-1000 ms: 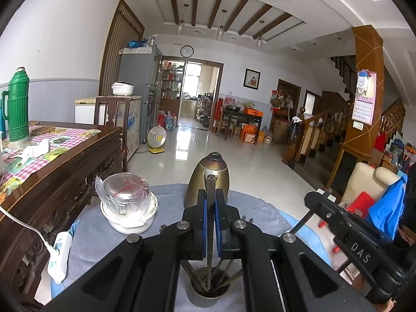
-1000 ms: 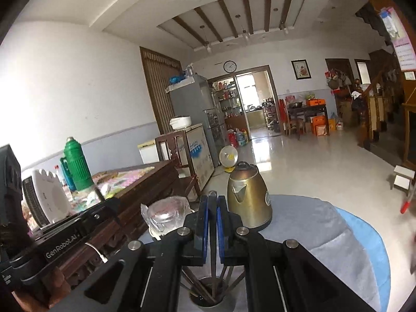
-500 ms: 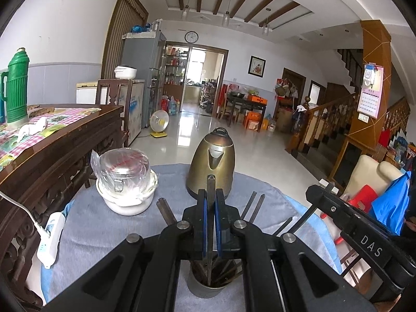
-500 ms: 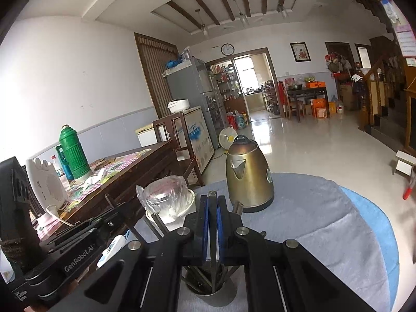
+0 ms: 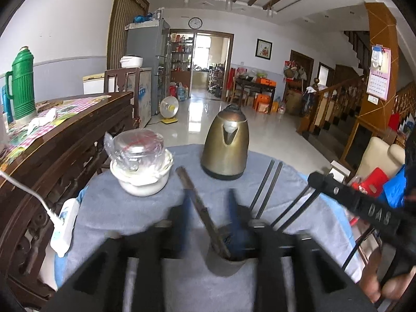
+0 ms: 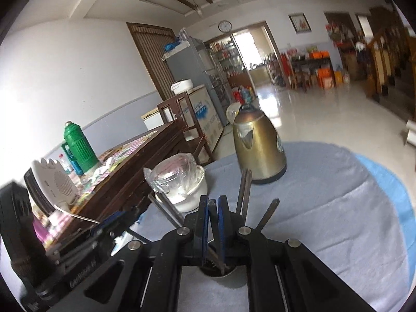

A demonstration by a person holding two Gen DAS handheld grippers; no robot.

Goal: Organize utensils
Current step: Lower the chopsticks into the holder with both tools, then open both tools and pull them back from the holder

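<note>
Opening its jaws, the left gripper [image 5: 208,213] has just dropped its chopstick [image 5: 200,208] into the cup [image 5: 226,267] below, while the right gripper [image 6: 212,213] is still pinching one [image 6: 213,228].

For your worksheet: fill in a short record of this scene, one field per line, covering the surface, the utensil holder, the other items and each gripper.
surface: round table with grey-blue cloth
holder: metal cup at near edge, chopsticks standing in it
kettle: gold kettle upright, behind the cup
bowl: white bowl holding a plastic-wrapped jar, left of kettle
left gripper: jaws opening, a chopstick between them, above the cup
right gripper: shut on one chopstick, above the cup
</note>
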